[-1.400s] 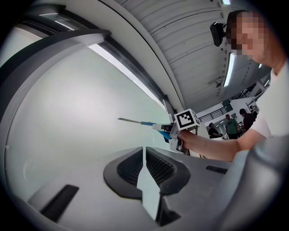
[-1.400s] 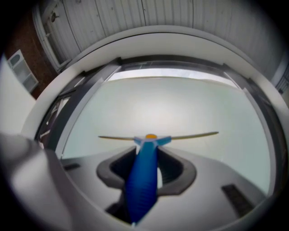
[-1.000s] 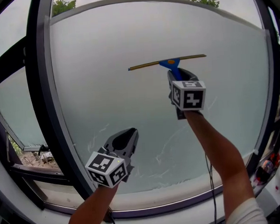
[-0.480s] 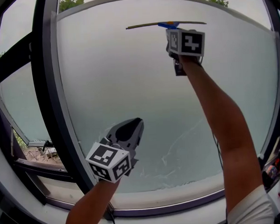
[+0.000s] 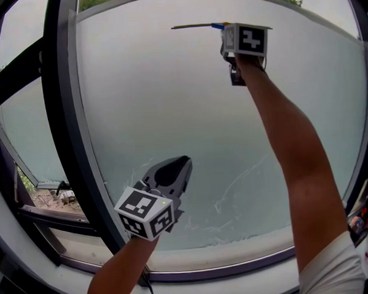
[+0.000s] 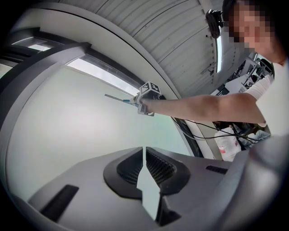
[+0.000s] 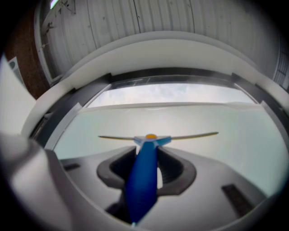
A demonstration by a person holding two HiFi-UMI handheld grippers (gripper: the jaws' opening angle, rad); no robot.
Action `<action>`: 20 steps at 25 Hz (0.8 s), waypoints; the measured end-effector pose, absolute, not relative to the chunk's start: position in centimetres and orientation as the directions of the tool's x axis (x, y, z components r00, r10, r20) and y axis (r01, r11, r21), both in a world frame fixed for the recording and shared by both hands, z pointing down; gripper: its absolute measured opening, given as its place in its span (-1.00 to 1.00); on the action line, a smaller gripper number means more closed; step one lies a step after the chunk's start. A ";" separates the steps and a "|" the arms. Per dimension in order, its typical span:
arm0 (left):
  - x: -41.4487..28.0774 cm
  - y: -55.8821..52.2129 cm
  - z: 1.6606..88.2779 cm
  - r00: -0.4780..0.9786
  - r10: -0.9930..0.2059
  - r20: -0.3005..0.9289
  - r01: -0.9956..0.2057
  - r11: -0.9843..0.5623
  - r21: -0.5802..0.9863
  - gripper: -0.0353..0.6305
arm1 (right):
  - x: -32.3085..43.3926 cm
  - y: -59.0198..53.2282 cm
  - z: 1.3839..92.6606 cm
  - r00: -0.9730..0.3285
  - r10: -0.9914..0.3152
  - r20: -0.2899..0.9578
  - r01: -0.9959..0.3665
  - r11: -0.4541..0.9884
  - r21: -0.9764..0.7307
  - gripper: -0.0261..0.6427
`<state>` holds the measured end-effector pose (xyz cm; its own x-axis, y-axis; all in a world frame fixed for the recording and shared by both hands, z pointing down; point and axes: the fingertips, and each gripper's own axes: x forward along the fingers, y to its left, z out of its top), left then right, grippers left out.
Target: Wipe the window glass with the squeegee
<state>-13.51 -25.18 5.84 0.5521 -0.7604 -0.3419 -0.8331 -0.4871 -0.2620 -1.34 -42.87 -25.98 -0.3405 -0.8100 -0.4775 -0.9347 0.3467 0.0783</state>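
The squeegee has a blue handle (image 7: 143,180) and a thin brass-coloured blade (image 5: 193,26). Its blade lies level against the window glass (image 5: 170,113), close to the pane's top edge. My right gripper (image 5: 230,31) is raised high on an outstretched arm and is shut on the handle, as the right gripper view shows (image 7: 149,155). My left gripper (image 5: 183,163) hangs low at the pane's lower left, shut, with nothing between its jaws (image 6: 144,155). The squeegee (image 6: 118,98) shows small and far off in the left gripper view.
A dark window post (image 5: 62,119) runs down the left of the pane. A pale sill (image 5: 239,257) lies below. Wet streaks (image 5: 236,196) mark the lower glass. A red-labelled bottle (image 5: 360,220) stands at bottom right, and a white container (image 6: 228,144) sits behind the arm.
My right gripper has carried the squeegee up from the middle of the pane to near its top edge. The left gripper has stayed almost where it was.
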 end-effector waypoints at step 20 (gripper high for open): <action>-12.4 -24.6 8.3 0.581 -0.755 -0.306 -0.814 -0.542 -0.209 -0.76 | -0.6 -43.5 -22.2 -0.350 -0.826 -0.442 -0.932 0.354 0.077 -0.47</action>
